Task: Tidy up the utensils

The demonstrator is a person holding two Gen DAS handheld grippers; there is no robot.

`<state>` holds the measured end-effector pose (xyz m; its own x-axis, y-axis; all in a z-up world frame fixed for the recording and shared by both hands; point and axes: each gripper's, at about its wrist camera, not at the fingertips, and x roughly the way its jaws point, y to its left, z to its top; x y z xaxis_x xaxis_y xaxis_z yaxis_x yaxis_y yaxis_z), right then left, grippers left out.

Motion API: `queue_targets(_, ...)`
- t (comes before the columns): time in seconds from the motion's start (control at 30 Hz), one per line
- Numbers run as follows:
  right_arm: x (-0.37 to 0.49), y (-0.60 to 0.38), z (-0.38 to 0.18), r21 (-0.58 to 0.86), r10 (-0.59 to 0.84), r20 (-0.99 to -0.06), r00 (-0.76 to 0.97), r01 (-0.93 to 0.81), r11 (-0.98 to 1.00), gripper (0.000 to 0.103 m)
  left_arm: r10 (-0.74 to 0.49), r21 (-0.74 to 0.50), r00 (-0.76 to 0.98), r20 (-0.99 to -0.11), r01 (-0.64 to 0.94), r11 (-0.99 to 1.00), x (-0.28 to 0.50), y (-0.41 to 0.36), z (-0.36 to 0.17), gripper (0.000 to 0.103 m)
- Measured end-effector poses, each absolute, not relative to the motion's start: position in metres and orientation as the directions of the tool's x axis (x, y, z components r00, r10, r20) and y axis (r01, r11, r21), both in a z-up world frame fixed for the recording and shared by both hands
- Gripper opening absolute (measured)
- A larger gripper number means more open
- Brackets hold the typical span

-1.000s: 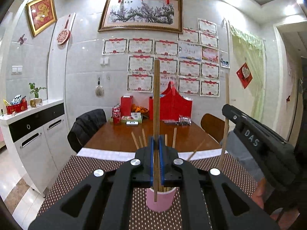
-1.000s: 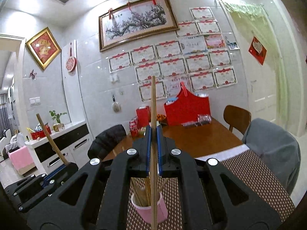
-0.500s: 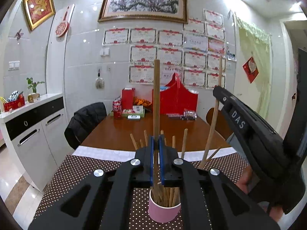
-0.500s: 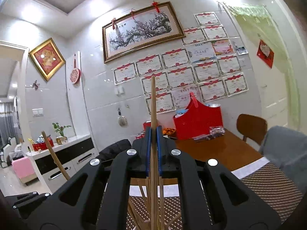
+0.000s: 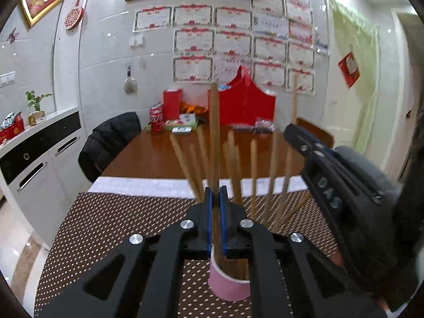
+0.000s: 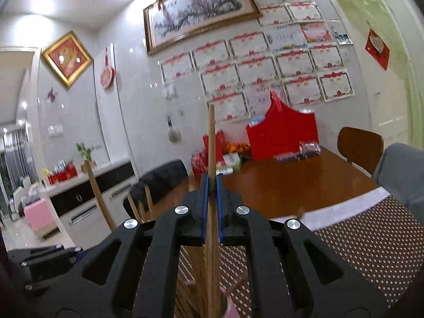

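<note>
left gripper (image 5: 216, 198): we're seeing it clenched on one upright wooden chopstick (image 5: 214, 132), right above the pink cup (image 5: 229, 283); the stick's lower end is running down into the cup.
right gripper (image 6: 211, 185): we're seeing it clamped tight on another chopstick (image 6: 211, 143), also upright, just to the right of the cup as the left cam shows it; the stick is reaching down twd the cup's rim, only a pink sliver in the right cam.
pink cup: sitting on the brown dotted placemat (image 5: 119, 225), w/ a bunch of chopsticks (image 5: 238, 164) leaning out of it in a fan.
table (image 5: 159, 159): we're seeing bare wood beyond the cup, red boxes (image 5: 246, 106) at the far end past the cup.
</note>
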<state>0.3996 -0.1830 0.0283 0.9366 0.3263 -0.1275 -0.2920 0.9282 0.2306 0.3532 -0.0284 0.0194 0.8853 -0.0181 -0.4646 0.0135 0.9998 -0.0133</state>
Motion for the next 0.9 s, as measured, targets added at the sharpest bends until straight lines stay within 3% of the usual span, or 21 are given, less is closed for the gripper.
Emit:
queue_targets(0.17, 0.396, -0.183, 0.013, 0.220, 0.351, -0.195, 0.916, -0.308, 0.926, 0.007, 0.001, 0.015, 0.879, -0.476, 0.008, 1.000, 0.355, -0.027, 0.005, 0.011)
queue_targets(0.23, 0.394, -0.183, 0.008, 0.207, 0.356, -0.232, 0.905, -0.311, 0.927, 0.007, 0.045, 0.061, 0.881, -0.471, -0.018, 0.998, 0.354, -0.029, 0.000, 0.024)
queue_targets(0.53, 0.368, -0.193, 0.001, 0.177, 0.353, -0.286, 0.891, -0.313, 0.933, 0.008, 0.035, 0.046, 0.882, -0.471, -0.015, 0.999, 0.333, -0.023, -0.006, 0.031)
queue_targets(0.6, 0.358, -0.196, 0.001, 0.174, 0.347, -0.294, 0.890, -0.307, 0.936, 0.017, 0.040, 0.047, 0.885, -0.464, -0.021, 0.999, 0.325, -0.022, -0.006, 0.034)
queue_targets(0.63, 0.353, -0.198, 0.000, 0.178, 0.347, -0.293, 0.891, -0.306, 0.935, 0.033, 0.044, 0.052, 0.888, -0.457, -0.023, 0.998, 0.319, -0.023, -0.006, 0.034)
queue_targets(0.67, 0.348, -0.200, 0.000, 0.182, 0.347, -0.285, 0.893, -0.305, 0.935, 0.058, 0.046, 0.056, 0.891, -0.451, -0.023, 0.998, 0.315, -0.024, -0.006, 0.034)
queue_targets(0.77, 0.328, -0.202, -0.002, 0.159, 0.342, -0.237, 0.909, -0.311, 0.937, 0.061, 0.046, 0.064, 0.904, -0.426, -0.021, 0.998, 0.297, -0.026, -0.007, 0.035)
queue_targets(0.9, 0.309, -0.204, -0.011, 0.160, 0.333, -0.252, 0.909, -0.300, 0.940, 0.061, 0.032, 0.048, 0.904, -0.427, -0.013, 0.999, 0.278, -0.027, -0.010, 0.035)
